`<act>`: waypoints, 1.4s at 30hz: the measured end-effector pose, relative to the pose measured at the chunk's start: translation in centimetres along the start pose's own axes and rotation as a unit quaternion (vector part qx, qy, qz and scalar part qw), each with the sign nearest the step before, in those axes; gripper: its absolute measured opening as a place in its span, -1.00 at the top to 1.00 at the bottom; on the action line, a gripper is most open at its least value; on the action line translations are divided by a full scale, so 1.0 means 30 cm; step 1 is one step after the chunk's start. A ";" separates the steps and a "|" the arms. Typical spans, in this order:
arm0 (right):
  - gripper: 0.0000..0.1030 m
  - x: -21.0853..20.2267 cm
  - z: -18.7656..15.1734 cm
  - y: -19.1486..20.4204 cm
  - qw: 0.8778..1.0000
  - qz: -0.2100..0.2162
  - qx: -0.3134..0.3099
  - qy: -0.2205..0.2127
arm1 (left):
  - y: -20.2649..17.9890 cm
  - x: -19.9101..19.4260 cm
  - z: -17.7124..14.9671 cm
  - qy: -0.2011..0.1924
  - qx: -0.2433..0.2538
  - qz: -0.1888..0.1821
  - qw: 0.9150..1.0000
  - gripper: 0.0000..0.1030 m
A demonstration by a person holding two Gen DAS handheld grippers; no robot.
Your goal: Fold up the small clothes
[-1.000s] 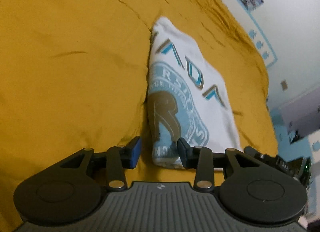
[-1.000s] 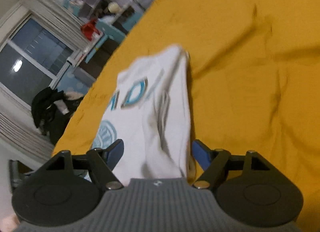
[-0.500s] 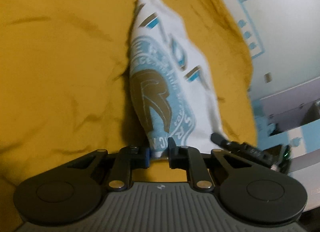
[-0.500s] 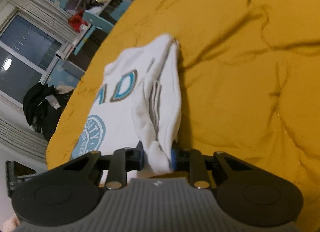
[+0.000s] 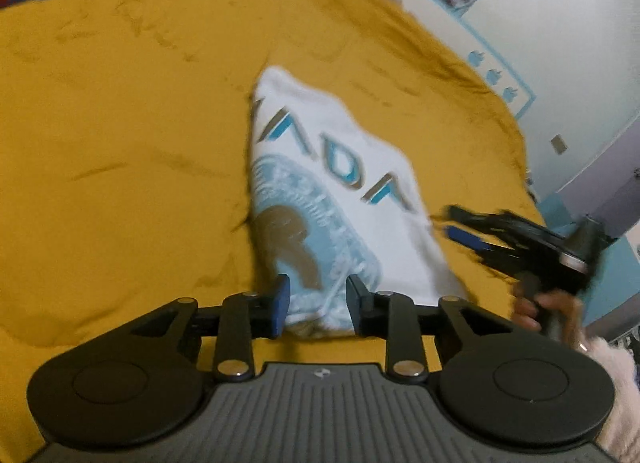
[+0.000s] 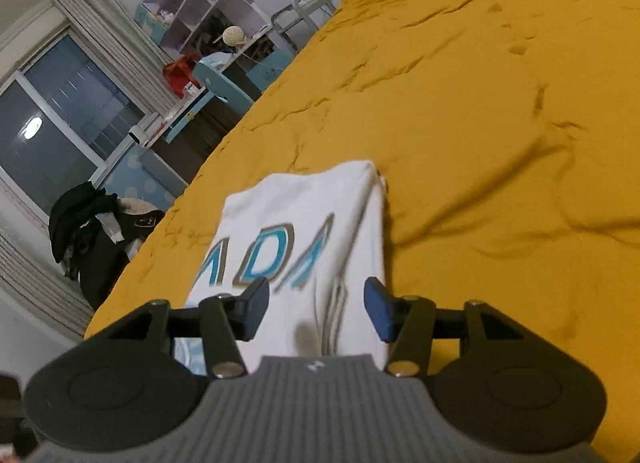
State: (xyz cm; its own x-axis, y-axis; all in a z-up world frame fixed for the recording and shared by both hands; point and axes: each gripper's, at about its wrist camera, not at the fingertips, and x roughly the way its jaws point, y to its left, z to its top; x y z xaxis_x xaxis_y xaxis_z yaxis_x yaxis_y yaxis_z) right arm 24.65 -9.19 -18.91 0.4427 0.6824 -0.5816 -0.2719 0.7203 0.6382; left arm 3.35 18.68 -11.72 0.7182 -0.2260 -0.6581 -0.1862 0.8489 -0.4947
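With both pairs of fingers spread and gripping nothing, the left gripper (image 5: 316, 305) and right gripper (image 6: 316, 313) hover over the near hem of the folded white T-shirt (image 5: 332, 183), apparently released onto the mustard bedspread (image 5: 120, 143).

Left gripper (image 5: 316, 305) and right gripper (image 6: 316, 309) both hover, jaws parted.

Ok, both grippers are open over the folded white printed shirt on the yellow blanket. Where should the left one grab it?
Probably the near short edge of the folded white printed shirt, which lies between the open fingers of the left gripper. Come in low along the yellow blanket from this near side: the layers stack there, so one pinch should catch them all.
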 end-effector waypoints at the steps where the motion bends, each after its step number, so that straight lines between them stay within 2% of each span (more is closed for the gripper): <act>1: 0.36 0.035 0.009 -0.001 1.000 -0.008 -0.001 0.014 | -0.006 0.009 0.000 0.003 0.007 -0.004 1.000 0.27; 2: 0.50 0.067 0.012 0.000 1.000 -0.016 0.001 0.023 | -0.012 0.021 -0.001 0.006 0.012 0.000 1.000 0.27; 5: 0.50 0.120 0.007 -0.006 0.999 -0.015 0.007 0.041 | -0.019 0.062 -0.003 0.015 0.029 0.005 0.999 0.26; 8: 0.82 0.124 0.004 -0.006 0.999 -0.009 0.013 0.036 | -0.013 0.095 -0.006 0.029 0.037 0.018 0.999 0.26; 11: 0.88 0.101 0.004 0.034 1.000 -0.015 -0.008 0.018 | -0.003 0.114 -0.010 0.041 0.040 0.026 0.998 0.26; 14: 0.89 0.092 0.010 0.074 0.999 -0.030 -0.039 0.004 | 0.000 0.121 -0.014 0.046 0.042 0.029 0.998 0.26; 17: 0.90 0.146 -0.003 0.042 0.998 -0.048 -0.045 0.024 | 0.004 0.132 -0.013 0.046 0.039 0.028 0.998 0.26; 21: 0.87 0.165 -0.033 -0.025 0.999 -0.037 -0.017 0.021 | 0.008 0.135 -0.012 0.047 0.037 0.028 0.998 0.25; 22: 0.83 0.148 -0.036 -0.025 0.999 -0.035 -0.014 0.011 | 0.007 0.135 -0.012 0.047 0.038 0.030 0.998 0.23; 24: 0.60 0.098 -0.046 -0.003 0.999 -0.039 -0.024 -0.010 | 0.006 0.135 -0.012 0.048 0.039 0.030 0.998 0.21; 26: 0.59 0.017 -0.067 0.045 0.997 -0.037 -0.056 -0.036 | 0.002 0.131 -0.011 0.047 0.040 0.032 0.998 0.21; 28: 0.59 -0.065 -0.096 0.110 0.995 -0.013 -0.084 -0.048 | -0.010 0.120 -0.007 0.044 0.040 0.036 0.998 0.21; 31: 0.59 -0.133 -0.154 0.203 0.989 0.009 -0.144 -0.030 | -0.055 0.085 -0.012 0.027 0.057 0.038 0.997 0.21; 33: 0.60 -0.131 -0.188 0.218 0.988 0.008 -0.153 -0.002 | -0.070 0.077 -0.021 0.025 0.060 0.034 0.997 0.15; 36: 0.60 -0.089 -0.217 0.167 0.990 -0.027 -0.136 0.027 | -0.062 0.100 -0.040 0.040 0.053 0.045 0.997 0.15; 38: 0.79 -0.063 -0.228 0.122 0.990 -0.048 -0.125 0.030 | -0.045 0.116 -0.053 0.039 0.053 0.047 0.997 0.15; 42: 0.84 -0.044 -0.229 0.060 0.995 -0.049 -0.079 0.029 | -0.026 0.142 -0.063 0.042 0.061 0.045 0.996 0.14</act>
State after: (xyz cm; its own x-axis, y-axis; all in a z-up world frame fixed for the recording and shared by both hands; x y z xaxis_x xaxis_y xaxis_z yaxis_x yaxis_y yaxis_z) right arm 17.72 -7.95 -20.46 0.4252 0.6110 -0.6677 -0.3631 0.7909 0.4926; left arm 5.29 16.14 -15.22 0.6426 -0.1809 -0.7446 -0.1613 0.9180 -0.3622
